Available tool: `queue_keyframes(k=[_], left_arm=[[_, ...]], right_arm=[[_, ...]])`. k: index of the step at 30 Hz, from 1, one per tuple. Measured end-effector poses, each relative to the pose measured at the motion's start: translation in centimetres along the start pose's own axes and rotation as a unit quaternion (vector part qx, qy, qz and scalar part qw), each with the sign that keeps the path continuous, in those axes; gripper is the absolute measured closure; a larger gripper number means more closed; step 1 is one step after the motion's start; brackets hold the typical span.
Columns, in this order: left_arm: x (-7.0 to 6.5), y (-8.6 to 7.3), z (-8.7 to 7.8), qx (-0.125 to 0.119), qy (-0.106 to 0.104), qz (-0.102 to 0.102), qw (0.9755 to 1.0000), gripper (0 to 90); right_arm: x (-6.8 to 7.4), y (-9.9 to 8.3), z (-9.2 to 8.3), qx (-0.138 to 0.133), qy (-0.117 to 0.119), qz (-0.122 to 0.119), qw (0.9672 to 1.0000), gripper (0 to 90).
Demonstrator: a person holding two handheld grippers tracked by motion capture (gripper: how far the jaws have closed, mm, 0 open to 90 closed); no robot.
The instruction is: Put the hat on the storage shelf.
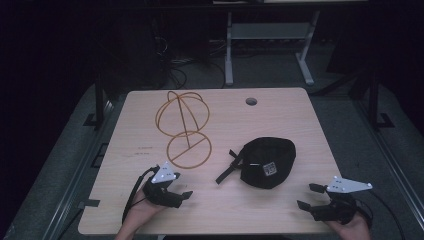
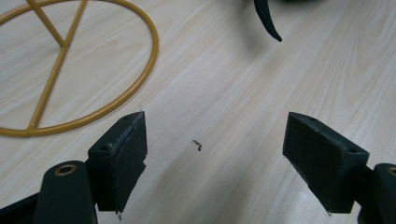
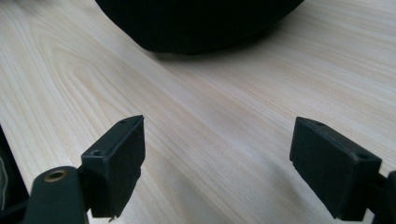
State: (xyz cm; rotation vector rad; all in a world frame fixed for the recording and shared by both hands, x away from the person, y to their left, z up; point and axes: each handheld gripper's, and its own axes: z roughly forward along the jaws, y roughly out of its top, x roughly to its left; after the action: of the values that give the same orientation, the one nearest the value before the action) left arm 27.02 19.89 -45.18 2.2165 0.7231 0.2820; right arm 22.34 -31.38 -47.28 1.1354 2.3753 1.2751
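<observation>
A gold wire stand [image 1: 184,127] with a round base and a domed top stands upright on the light wooden table [image 1: 270,125], left of centre. A black cap [image 1: 269,161] with a trailing strap [image 1: 227,167] lies to its right. My left gripper [image 1: 181,188] rests near the front edge, just below the stand's base ring [image 2: 84,60], open with nothing between the jaws. My right gripper [image 1: 309,196] sits at the front right, below and right of the cap [image 3: 196,23], also open and empty.
A round cable hole [image 1: 251,101] is in the table's far edge. A small dark speck [image 2: 198,145] lies on the wood between the left jaws. Beyond the table are a white desk frame [image 1: 267,45] and cables on a dark floor.
</observation>
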Motion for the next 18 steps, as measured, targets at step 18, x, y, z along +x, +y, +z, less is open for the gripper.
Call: queue_keyframes(k=[18], left_arm=[[-1.3, 1.4, -0.3, -0.025, -0.025, -0.009, 0.9994, 18.1]], right_arm=[[0.3, 0.3, -0.1, -0.014, 0.001, 0.004, 0.9999, 17.2]])
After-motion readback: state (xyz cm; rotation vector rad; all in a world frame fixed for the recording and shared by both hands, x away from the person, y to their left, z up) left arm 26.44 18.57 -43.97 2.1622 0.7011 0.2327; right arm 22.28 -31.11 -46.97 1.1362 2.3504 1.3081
